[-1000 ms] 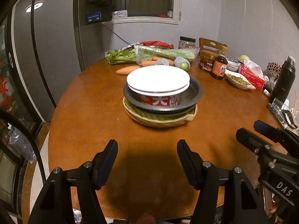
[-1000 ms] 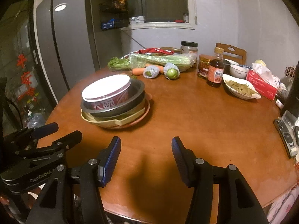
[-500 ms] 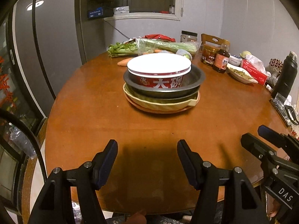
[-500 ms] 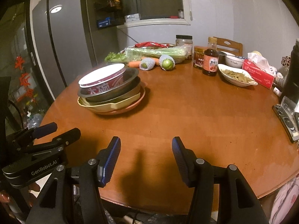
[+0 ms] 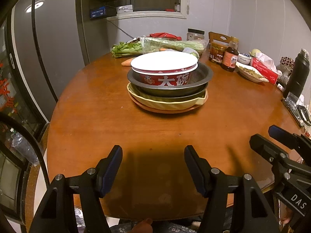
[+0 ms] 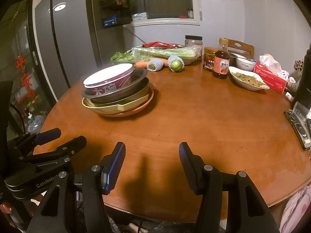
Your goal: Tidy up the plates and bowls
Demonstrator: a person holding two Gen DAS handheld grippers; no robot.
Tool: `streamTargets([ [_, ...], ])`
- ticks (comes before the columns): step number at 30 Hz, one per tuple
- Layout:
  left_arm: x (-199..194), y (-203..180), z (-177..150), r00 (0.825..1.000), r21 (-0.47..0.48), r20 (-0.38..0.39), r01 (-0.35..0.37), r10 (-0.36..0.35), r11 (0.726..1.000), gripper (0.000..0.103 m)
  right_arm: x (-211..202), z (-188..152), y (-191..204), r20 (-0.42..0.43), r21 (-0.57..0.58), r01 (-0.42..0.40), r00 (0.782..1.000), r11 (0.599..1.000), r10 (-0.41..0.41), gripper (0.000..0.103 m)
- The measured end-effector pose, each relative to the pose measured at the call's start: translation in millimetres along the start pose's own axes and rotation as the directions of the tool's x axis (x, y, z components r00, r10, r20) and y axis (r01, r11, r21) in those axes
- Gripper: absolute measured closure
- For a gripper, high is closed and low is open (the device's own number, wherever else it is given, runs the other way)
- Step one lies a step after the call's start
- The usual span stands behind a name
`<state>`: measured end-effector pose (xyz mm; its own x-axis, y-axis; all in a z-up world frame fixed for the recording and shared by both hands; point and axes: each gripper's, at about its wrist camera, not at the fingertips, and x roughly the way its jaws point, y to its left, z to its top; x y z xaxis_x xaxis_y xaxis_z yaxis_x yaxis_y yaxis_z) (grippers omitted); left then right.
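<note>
One stack of dishes stands on the round wooden table (image 5: 155, 132). From the top: a red bowl with white characters (image 5: 165, 71), a dark metal pan (image 5: 202, 77), a cream dish (image 5: 167, 102) and a pink plate (image 5: 169, 110). The stack also shows in the right wrist view, with the red bowl (image 6: 108, 82) tilted. My left gripper (image 5: 153, 155) is open and empty above the near table edge, well short of the stack. My right gripper (image 6: 152, 151) is open and empty, to the right of the stack.
Celery (image 5: 155, 46), carrots and netted fruit (image 6: 176, 63) lie at the back. Jars, a sauce bottle (image 6: 220, 62), a white dish of food (image 6: 248, 78), a red tissue box (image 6: 272, 77) and a black flask (image 5: 296, 73) line the right. A grey fridge (image 5: 48, 48) stands left.
Both grippers have drawn back and lower toward the near table edge, so the stack looks farther and flatter. Both stay open and empty. The stack has not moved.
</note>
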<state>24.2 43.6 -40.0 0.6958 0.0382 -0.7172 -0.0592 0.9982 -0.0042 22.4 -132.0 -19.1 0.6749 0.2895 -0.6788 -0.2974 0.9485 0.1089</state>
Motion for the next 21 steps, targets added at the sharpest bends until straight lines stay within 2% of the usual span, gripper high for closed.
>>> streamTargets([
  [21, -0.9, -2.1, -0.8, 1.0, 0.0, 0.005, -0.005, 0.005, 1.0, 0.037, 1.3, -0.5, -3.9, -0.003, 0.014, 0.007, 1.0, 1.0, -0.006, 0.044],
])
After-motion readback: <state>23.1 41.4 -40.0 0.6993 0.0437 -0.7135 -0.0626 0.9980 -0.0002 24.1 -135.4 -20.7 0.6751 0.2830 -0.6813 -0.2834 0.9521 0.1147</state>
